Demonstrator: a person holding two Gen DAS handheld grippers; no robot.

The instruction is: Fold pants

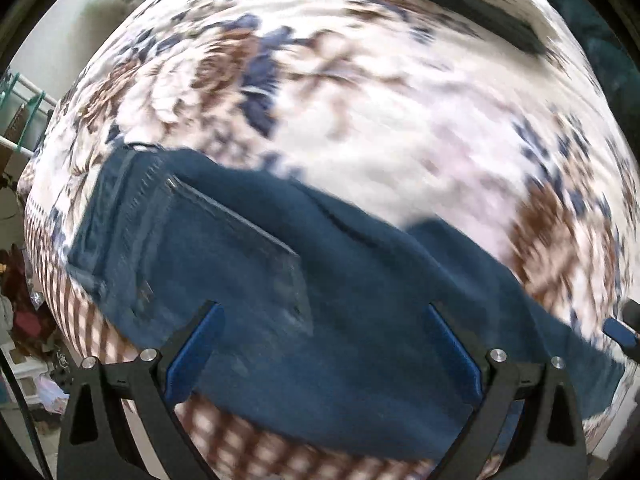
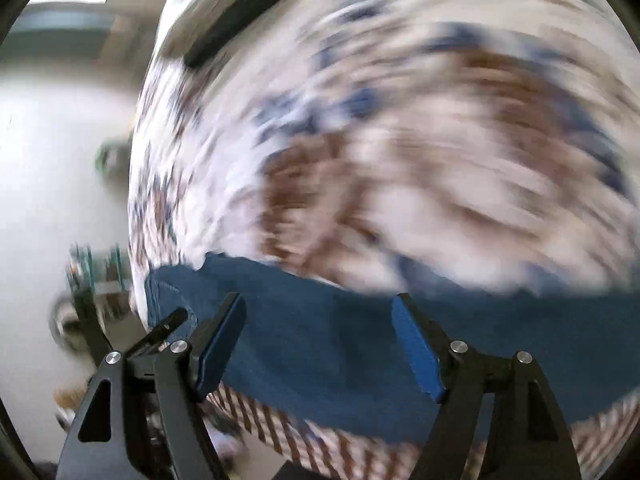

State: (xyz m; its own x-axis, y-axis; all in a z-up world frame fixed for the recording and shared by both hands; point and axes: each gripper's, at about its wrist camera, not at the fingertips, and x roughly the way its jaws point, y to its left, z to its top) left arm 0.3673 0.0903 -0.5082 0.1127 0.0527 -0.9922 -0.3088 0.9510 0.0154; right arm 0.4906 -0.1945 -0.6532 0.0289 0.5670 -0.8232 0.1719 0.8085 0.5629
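Note:
Blue denim pants (image 1: 320,288) lie flat on a floral bedspread (image 1: 360,100), with the waistband and a back pocket at the left of the left wrist view. My left gripper (image 1: 322,312) hangs over the pants, jaws wide apart, nothing between the blue pads. The tip of the other gripper (image 1: 620,332) shows at the right edge. In the blurred right wrist view the pants (image 2: 320,340) run across the bottom as a blue band. My right gripper (image 2: 318,304) stands above them with its jaws wide apart and no cloth pinched.
A dark flat object (image 1: 476,8) lies on the bed at the far side. A white rack with teal hangers (image 1: 24,112) stands left of the bed. Clutter (image 1: 24,308) sits on the floor at the lower left. The checked bed edge (image 1: 240,452) runs along the near side.

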